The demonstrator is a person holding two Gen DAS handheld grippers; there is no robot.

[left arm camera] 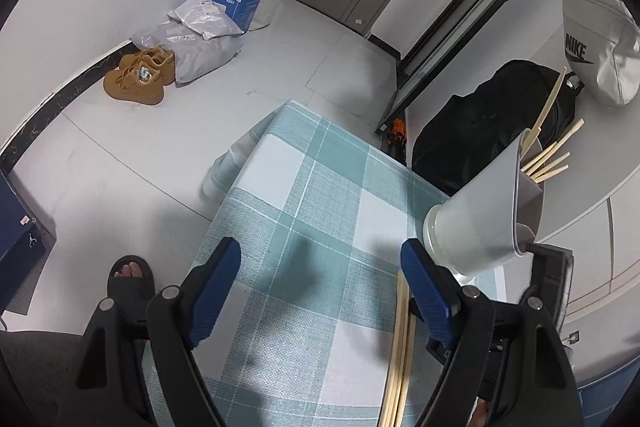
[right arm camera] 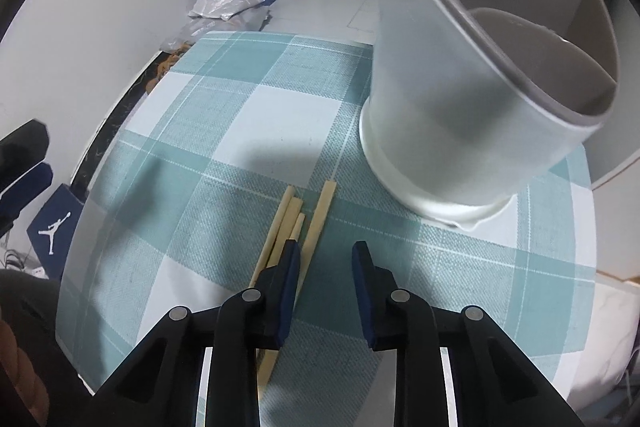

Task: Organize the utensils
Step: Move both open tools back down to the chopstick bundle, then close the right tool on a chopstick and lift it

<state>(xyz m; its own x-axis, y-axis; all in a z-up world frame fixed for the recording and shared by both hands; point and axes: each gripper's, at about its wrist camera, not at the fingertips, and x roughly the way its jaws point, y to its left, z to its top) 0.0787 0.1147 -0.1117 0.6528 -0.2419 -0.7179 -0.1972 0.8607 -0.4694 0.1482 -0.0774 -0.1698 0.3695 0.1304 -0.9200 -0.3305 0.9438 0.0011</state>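
We see loose chopsticks (right arm camera: 298, 227) lying flat on the checked counter (right arm camera: 224, 115), long axis running away from us, just left of the right gripper (right arm camera: 326, 259), whose jaws are released and empty. The left gripper (left arm camera: 320, 267) gapes wide, farther off. The holder (right arm camera: 472, 99) stands beyond-right.

Both the left gripper (left arm camera: 320, 267) and the right gripper (right arm camera: 326, 259) have black linkage arms, silver pivot screws and blue textured finger pads (left arm camera: 214, 285). A bare foot (left arm camera: 130, 277) wears a black sandal.
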